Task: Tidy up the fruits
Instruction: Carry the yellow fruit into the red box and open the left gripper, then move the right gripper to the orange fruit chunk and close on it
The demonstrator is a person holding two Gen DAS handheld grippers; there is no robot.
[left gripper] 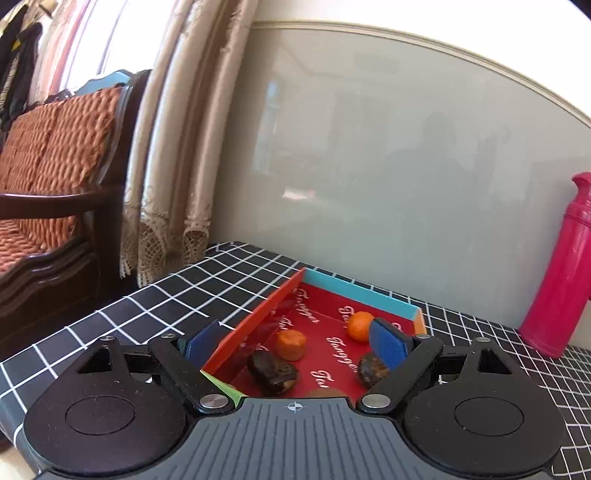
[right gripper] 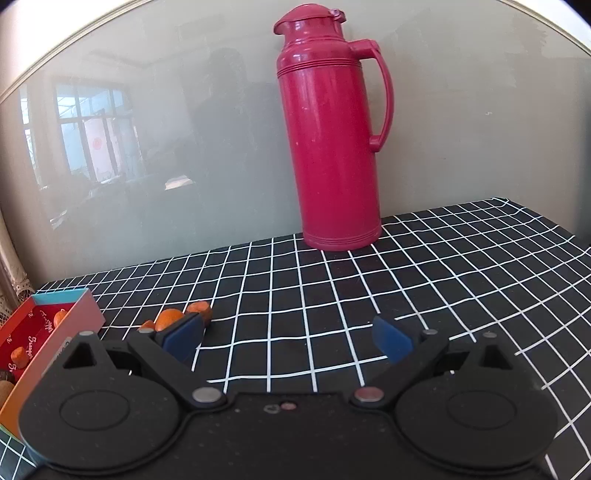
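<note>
Left gripper (left gripper: 295, 345) hangs wide open over the shallow red cardboard box (left gripper: 255, 317), dates and small orange fruits between its pads. Right gripper (right gripper: 288, 338) is open too, empty; loose orange fruits (right gripper: 177, 318) sit just past its left pad, partly hidden, maybe three. I'd swing left, center one, and close gently.

You're working in bright daylight from the window (left gripper: 107, 33), which blows out to white. The glass panel (right gripper: 147, 147) reflects that window softly. Fisheye bending curves the worktop (right gripper: 443, 277) grid toward the edges; focus stays sharp.
</note>
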